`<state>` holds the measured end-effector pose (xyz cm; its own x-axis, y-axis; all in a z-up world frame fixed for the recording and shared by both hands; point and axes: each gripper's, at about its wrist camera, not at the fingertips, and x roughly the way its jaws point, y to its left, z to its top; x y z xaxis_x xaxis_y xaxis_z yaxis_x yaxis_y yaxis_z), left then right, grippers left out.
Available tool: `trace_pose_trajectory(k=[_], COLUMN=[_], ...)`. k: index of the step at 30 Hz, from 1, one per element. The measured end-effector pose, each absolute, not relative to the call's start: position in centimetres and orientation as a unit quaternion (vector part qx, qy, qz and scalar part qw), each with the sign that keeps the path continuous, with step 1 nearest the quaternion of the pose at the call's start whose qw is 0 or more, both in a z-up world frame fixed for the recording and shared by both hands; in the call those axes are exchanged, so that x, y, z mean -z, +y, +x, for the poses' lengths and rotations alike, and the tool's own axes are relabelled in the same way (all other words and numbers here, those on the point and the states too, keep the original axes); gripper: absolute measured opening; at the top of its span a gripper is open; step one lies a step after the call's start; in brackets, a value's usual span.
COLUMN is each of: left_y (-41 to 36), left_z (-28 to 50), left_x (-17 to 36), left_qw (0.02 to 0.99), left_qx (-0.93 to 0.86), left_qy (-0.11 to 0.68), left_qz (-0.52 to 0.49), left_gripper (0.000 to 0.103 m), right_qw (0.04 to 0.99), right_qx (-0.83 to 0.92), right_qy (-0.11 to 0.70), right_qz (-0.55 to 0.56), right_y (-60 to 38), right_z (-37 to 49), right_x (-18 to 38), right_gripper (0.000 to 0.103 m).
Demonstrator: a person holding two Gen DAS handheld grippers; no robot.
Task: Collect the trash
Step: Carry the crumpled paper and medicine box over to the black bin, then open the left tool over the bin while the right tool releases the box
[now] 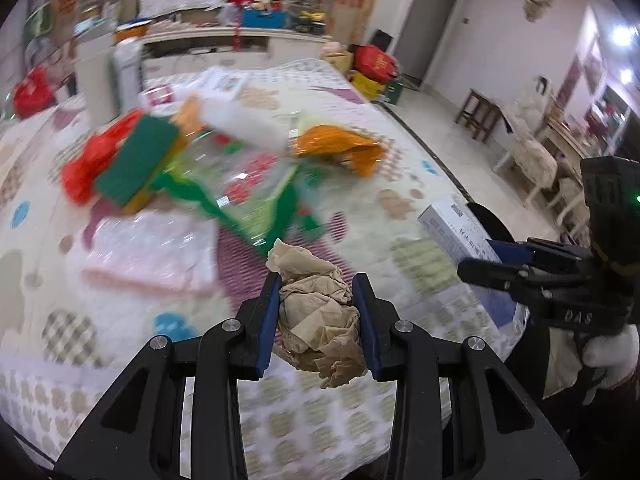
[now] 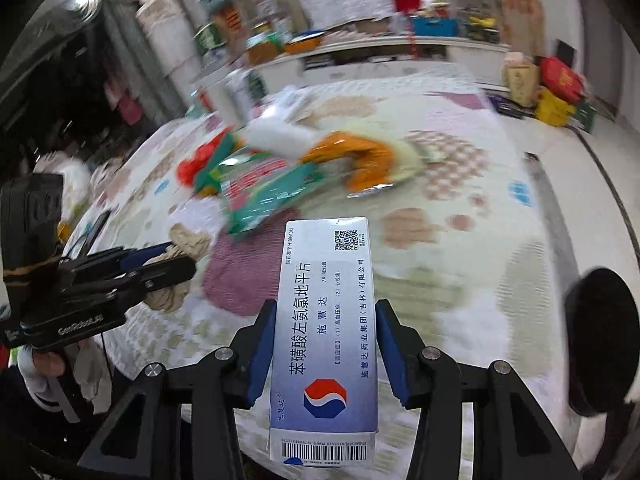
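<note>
My left gripper [image 1: 319, 280] is shut on a crumpled ball of brown paper [image 1: 320, 320], held above the near part of the patterned tablecloth [image 1: 400, 200]. At the right of the left wrist view my right gripper [image 1: 480, 258] carries a white-and-blue medicine box [image 1: 452, 228]. In the right wrist view that box [image 2: 326, 340] stands lengthwise between the blue pads of the right gripper [image 2: 326, 304], which is shut on it. The left gripper [image 2: 180, 258] with the brown paper [image 2: 192, 240] shows at the left. A person's hand in a white sleeve [image 2: 44, 364] grips its handle.
A blurred heap lies mid-table: green sponge [image 1: 136, 160], red bag [image 1: 86, 164], orange wrapper [image 1: 344, 144], clear green-edged packaging [image 1: 248, 184], pink cloth in plastic [image 1: 152, 252]. A black round object [image 2: 600, 344] sits beyond the table's right edge. A wooden stool [image 1: 480, 112] stands on the floor.
</note>
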<state>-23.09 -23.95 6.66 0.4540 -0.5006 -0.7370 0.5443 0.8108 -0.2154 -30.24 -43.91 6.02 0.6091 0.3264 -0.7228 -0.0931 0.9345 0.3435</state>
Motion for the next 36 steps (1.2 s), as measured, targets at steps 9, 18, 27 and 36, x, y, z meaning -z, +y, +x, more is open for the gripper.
trace_pose_trajectory(k=[9, 18, 27, 36], left_y=[-31.9, -40.4, -48.8, -55.9], left_z=[-23.2, -23.4, -24.1, -22.9], left_x=[-8.1, -8.5, -7.5, -5.2], left_qw=[0.842, 0.814, 0.768, 0.729], left_qx=[0.358, 0.416, 0.478, 0.507], left_qy=[0.398, 0.393, 0.414, 0.451], left_qz=[0.073, 0.103, 0.103, 0.083], left_gripper=[0.034, 0.034, 0.034, 0.034], right_qw=[0.894, 0.888, 0.869, 0.852], right_qx=[-0.033, 0.053, 0.136, 0.171], right_qy=[0.408, 0.401, 0.403, 0.409], right_qz=[0.182, 0.220, 0.253, 0.280], right_y=[-51.9, -59.5, -66.4, -70.5], right_z=[-33.3, -35.8, -38.2, -38.8], right_x=[-5.9, -4.2, -1.5, 1.0], right_gripper=[0.047, 0.047, 0.047, 0.047])
